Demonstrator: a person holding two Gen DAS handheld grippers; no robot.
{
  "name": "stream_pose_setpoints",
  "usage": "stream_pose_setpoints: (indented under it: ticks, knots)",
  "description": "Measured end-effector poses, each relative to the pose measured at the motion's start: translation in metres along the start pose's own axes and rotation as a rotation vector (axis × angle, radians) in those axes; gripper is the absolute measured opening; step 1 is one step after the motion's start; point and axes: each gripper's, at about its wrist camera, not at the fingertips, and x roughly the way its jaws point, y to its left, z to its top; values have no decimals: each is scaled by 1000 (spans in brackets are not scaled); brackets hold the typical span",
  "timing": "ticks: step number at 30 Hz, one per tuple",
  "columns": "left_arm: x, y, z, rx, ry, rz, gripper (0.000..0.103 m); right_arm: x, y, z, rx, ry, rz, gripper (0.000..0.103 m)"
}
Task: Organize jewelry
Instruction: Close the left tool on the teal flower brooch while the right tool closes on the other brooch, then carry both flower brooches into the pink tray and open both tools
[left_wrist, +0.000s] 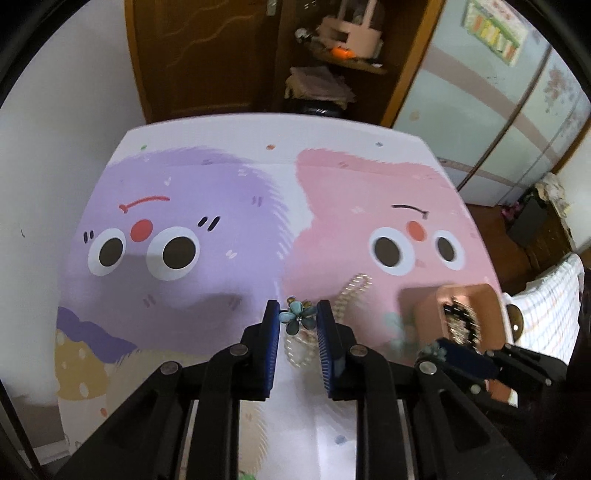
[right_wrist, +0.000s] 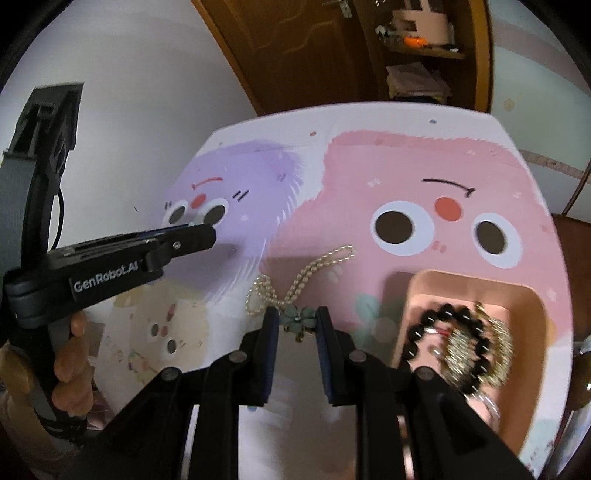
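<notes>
Right tool (right_wrist: 295, 325) clamped on teal flower clasp (right_wrist: 297, 318) of limp pearl bead necklace (right_wrist: 295, 280), lower centre, strand trailing on cartoon-print worktop (right_wrist: 406, 155). Left tool (left_wrist: 297, 317) apparently clamped on a similar flower. Light, slippery, floppy; clasp the best hold. Pink tray (right_wrist: 461, 284) lower right.

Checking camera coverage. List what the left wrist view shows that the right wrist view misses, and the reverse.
Only left wrist: a colourful poster and checked bedding. Only right wrist: the hand on the left gripper handle and its GenRobot.AI label. Both: that gripper and the right gripper each clamping a teal flower, the pearl necklace, the pink tray holding black beads.
</notes>
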Motion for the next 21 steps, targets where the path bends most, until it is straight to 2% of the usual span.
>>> stream_pose_setpoints:
  ticks: [6, 12, 17, 21]
  knots:
    - [-30, -34, -10, 48, -38, -48, 18, -53, -20, -17, 51, -64, -37, 20]
    - [-42, -77, -21, 110, -41, -102, 18, -103, -53, -32, 114, -127, -100, 20]
    - [-37, -103, -30, 149, -27, -126, 18, -121, -71, -48, 136, -139, -147, 20]
    - [-24, -117, -41, 174, -2, -136, 18, -116, -83, -65, 148, -117, -162, 20]
